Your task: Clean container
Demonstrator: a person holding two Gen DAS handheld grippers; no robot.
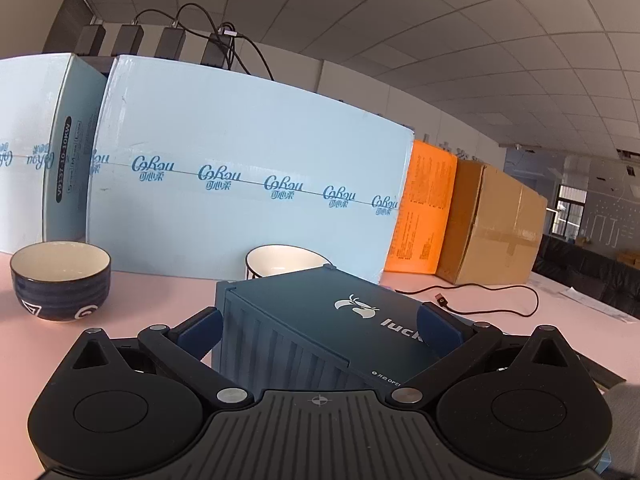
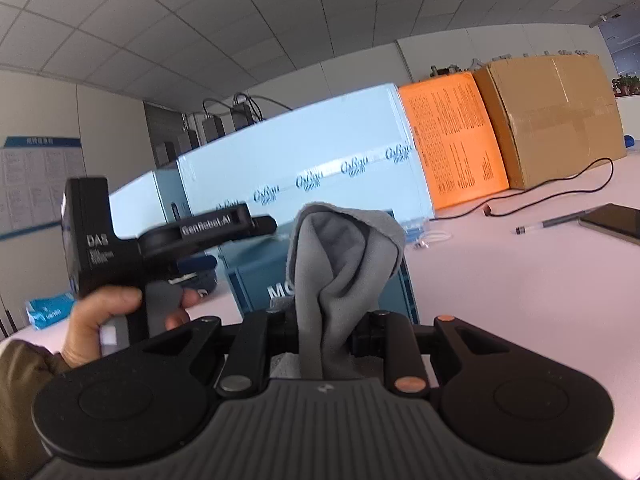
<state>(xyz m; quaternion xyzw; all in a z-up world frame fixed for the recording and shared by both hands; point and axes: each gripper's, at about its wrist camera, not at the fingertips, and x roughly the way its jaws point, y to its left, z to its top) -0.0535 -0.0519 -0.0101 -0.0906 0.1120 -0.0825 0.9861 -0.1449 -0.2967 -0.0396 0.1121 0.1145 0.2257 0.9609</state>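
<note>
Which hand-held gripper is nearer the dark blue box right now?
Left. The left hand-held gripper has its fingers on either side of the dark blue box. The right hand-held gripper, shut on a grey cloth, sits just short of it.

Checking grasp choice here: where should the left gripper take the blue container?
Across the two ribbed side walls of the container, coming in level from its near end. The sides look flat and parallel, and the left gripper already straddles them.
</note>
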